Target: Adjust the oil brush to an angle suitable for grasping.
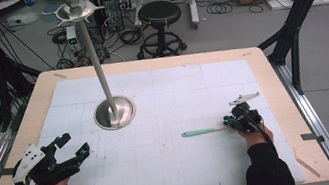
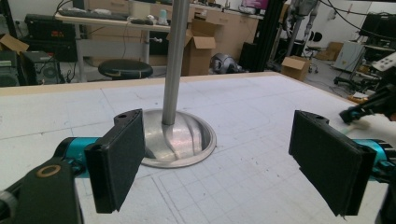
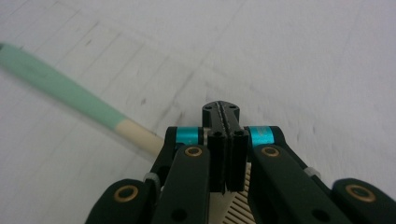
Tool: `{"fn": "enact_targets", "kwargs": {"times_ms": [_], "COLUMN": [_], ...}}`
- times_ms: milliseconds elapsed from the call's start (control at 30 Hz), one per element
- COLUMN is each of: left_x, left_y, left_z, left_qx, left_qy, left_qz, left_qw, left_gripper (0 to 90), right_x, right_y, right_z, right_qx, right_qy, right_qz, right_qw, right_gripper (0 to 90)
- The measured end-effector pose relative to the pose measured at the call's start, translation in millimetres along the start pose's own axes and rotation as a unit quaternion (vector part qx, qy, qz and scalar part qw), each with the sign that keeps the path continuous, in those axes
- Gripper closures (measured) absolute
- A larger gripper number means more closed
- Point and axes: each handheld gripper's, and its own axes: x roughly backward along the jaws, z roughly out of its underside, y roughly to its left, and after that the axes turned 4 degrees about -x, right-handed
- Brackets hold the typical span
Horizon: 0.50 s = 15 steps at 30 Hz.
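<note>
A: At the right side of the table, the right gripper [image 1: 234, 120] has its jaws pressed together on the comb [image 1: 204, 131]. In the right gripper view the jaws meet flat at the tip [image 3: 226, 119], and the comb's cream teeth show under them [image 3: 236, 205].

B: So it is clamped on the toothed end?

A: Yes, as far as I can tell. The green handle [image 3: 56, 88] runs out away from the gripper, lying low along the white mat [image 1: 176, 171]; whether its far end touches I cannot tell.

B: And the other gripper?

A: The left gripper [image 1: 74, 147] is wide open, pads [image 2: 119, 156] far apart, hovering near the left edge with nothing between them. Straight ahead of it stands the stand [image 2: 175, 60], a steel pole rising from a round dished base [image 1: 115, 113].

B: How should the hold be handled?

A: I would keep the squeeze firm, since the grip sits at one end and the long handle can swing. Lift level, slowly, so the thing does not pivot in the jaws.

B: What does the comb look like?

A: Slim and straight; mint green handle tapering to a rounded point, cream past a sharp colour join, with fine ribbed teeth. It lies right of centre, well apart from the stand
</note>
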Motion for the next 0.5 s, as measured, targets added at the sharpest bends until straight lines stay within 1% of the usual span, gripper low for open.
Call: {"fn": "enact_targets", "kwargs": {"times_ms": [33,67,100,133,200,233,267,300,367,400,433,500], "left_x": [0.0,-0.1,-0.3,-0.6,-1.1,-1.2,-1.6,-1.8,-2.1,-2.6,-3.1,-3.8], "left_y": [0.0,-0.4,-0.7,-1.0,-0.9,-1.0,-1.1,-1.1,-1.2,-1.6,-2.0,-2.7], "left_z": [0.0,-0.2,-0.2,0.0,0.0,-0.1,-0.1,-0.1,-0.1,-0.1,-0.1,-0.1], "left_qx": [0.000,-0.001,-0.002,-0.001,-0.002,-0.001,-0.001,-0.002,-0.002,-0.001,-0.001,-0.002], "left_qy": [0.000,0.000,0.000,0.001,0.002,0.002,0.000,0.001,0.002,0.001,0.001,0.002], "left_qz": [0.000,0.001,0.001,0.001,0.002,0.001,0.001,0.002,0.002,0.003,0.003,0.004], "left_qw": [1.0000,1.0000,1.0000,1.0000,1.0000,1.0000,1.0000,1.0000,1.0000,1.0000,1.0000,1.0000], "left_gripper": [19.0,19.0,19.0,19.0,19.0,19.0,19.0,19.0,19.0,19.0,19.0,18.9], "right_x": [4.3,4.3,12.5,12.5,19.4,25.7,25.7,31.5,33.5,35.9,40.3,41.4], "right_y": [0.1,0.1,2.1,2.1,4.4,8.1,8.1,12.4,14.5,17.0,23.7,25.5], "right_z": [5.2,5.2,14.5,14.5,23.1,31.8,31.8,39.9,42.2,44.9,50.7,52.5], "right_qx": [0.006,0.006,0.011,0.011,0.018,0.015,0.015,0.017,0.019,0.024,0.032,0.033], "right_qy": [0.000,0.000,0.002,0.002,0.000,-0.003,-0.003,-0.005,-0.004,-0.004,-0.004,-0.006], "right_qz": [-0.002,-0.002,-0.007,-0.007,-0.012,-0.019,-0.019,-0.030,-0.031,-0.035,-0.041,-0.042], "right_qw": [1.0000,1.0000,0.9999,0.9999,0.9998,0.9997,0.9997,0.9994,0.9993,0.9991,0.9986,0.9985], "right_gripper": [89.7,89.7,89.7,89.7,89.7,89.7,89.7,89.7,89.7,89.7,89.7,89.7]}}
